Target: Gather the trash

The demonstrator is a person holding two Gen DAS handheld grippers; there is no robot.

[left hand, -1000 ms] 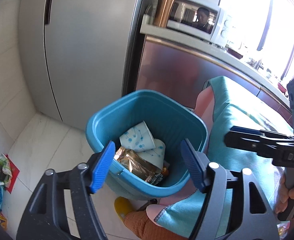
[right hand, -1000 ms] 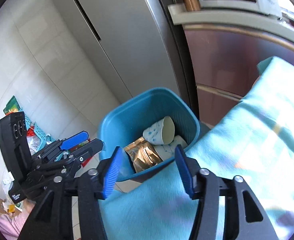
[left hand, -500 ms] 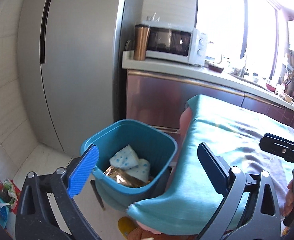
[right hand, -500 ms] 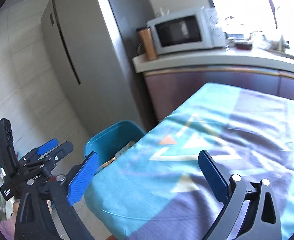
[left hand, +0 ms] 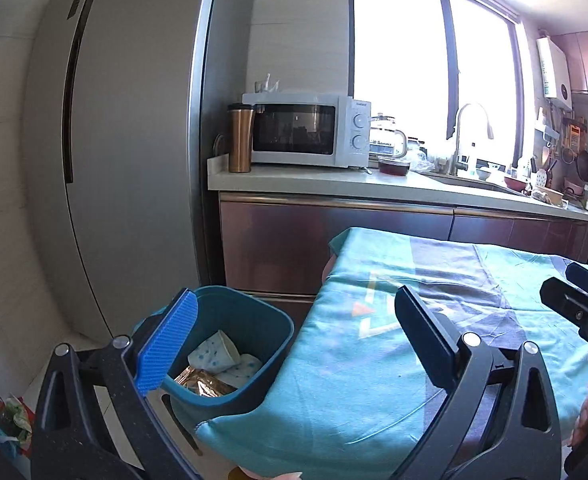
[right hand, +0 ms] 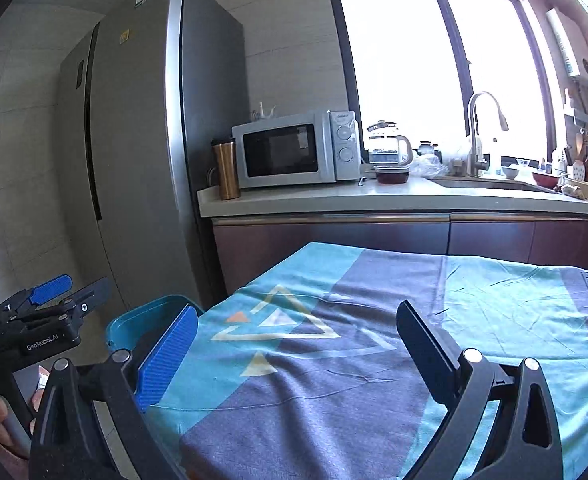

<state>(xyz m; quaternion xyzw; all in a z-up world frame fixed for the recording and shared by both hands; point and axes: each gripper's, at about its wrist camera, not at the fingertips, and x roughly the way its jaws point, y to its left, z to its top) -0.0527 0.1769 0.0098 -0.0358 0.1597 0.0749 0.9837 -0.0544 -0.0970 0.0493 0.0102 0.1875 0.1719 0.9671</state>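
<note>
Teal bin point(left hand: 250, 320): two cups, one wrapper.

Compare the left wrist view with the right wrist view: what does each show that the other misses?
Left wrist only: the inside of the teal bin, holding a dotted paper cup and a gold wrapper.
Right wrist only: the left claw from outside, open and empty, and the table's far right stretch.
Both: the patterned tablecloth, microwave, copper tumbler, fridge, faucet.

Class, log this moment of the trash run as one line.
left gripper: open, empty | right gripper: open, empty | bin: paper cups, gold wrapper inside | tablecloth: no trash visible
</note>
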